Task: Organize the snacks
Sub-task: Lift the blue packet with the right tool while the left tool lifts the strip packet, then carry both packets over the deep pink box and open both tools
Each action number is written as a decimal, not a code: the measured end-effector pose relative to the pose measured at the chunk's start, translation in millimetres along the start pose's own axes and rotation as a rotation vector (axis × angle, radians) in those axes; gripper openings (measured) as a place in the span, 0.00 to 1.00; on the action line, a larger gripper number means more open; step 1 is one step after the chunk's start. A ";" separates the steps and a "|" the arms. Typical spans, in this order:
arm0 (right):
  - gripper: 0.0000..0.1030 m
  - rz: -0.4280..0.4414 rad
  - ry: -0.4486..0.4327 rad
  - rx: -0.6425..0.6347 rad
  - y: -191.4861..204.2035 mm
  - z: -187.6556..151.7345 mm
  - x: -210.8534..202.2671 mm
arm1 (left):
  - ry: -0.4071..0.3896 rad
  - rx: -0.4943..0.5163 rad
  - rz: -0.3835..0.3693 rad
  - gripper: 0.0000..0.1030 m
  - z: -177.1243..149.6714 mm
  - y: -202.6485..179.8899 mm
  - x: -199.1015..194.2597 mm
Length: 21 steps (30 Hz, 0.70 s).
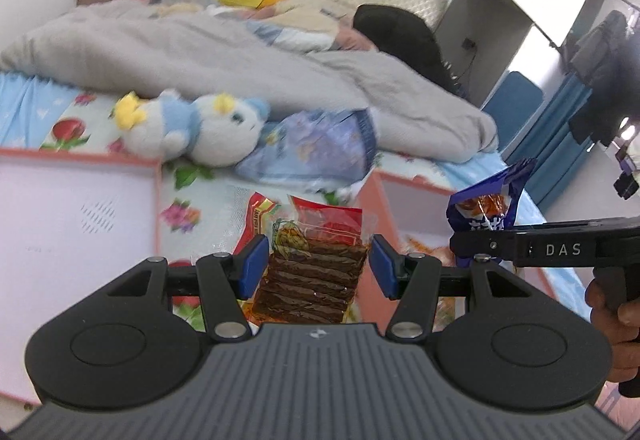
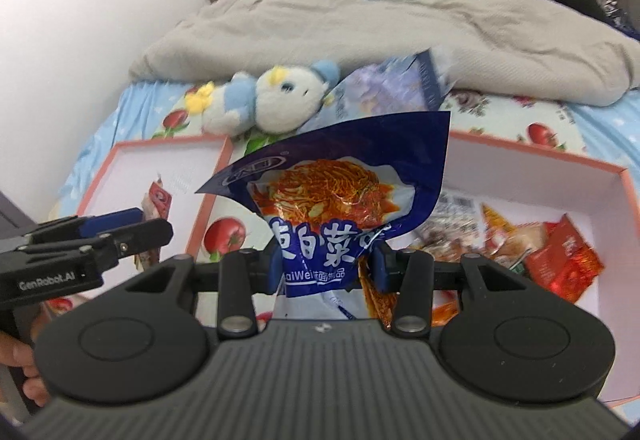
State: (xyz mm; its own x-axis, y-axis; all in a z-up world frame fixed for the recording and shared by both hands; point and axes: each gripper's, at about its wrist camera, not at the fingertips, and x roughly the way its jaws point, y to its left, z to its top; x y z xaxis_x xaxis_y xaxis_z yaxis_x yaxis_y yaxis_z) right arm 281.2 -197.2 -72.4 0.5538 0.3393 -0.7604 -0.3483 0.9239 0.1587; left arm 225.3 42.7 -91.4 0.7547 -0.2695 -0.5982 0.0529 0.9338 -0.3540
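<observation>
My left gripper (image 1: 318, 264) is open, its blue pads either side of a clear packet of brown spicy strips (image 1: 316, 276) that lies on the bed with a red packet (image 1: 256, 224) beside it. My right gripper (image 2: 328, 266) is shut on a blue pickled-cabbage packet (image 2: 340, 196) and holds it up above the bed; that packet also shows in the left wrist view (image 1: 486, 206). A pink-rimmed white box on the right (image 2: 624, 176) holds several snack packets (image 2: 560, 256). A second pink-rimmed box on the left (image 2: 120, 150) holds one small red packet (image 2: 160, 200).
A blue and white plush toy (image 1: 208, 128) and a pale blue patterned bag (image 1: 320, 148) lie beyond the boxes on the flowered sheet. A grey duvet (image 1: 248, 56) covers the bed's far part. A white wall runs along the left.
</observation>
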 end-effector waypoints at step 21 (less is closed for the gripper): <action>0.45 -0.102 -0.086 0.214 -135.3 -6.3 -52.4 | 0.049 0.123 -0.157 0.59 39.5 -158.5 67.6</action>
State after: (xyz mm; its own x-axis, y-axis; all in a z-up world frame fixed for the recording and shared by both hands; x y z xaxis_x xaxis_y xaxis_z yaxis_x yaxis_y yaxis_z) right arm 294.5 -341.0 -58.1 0.6433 0.2479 -0.7244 -0.1246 0.9674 0.2205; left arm 293.8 -114.2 -47.4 0.6984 -0.4224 -0.5778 0.2488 0.9002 -0.3573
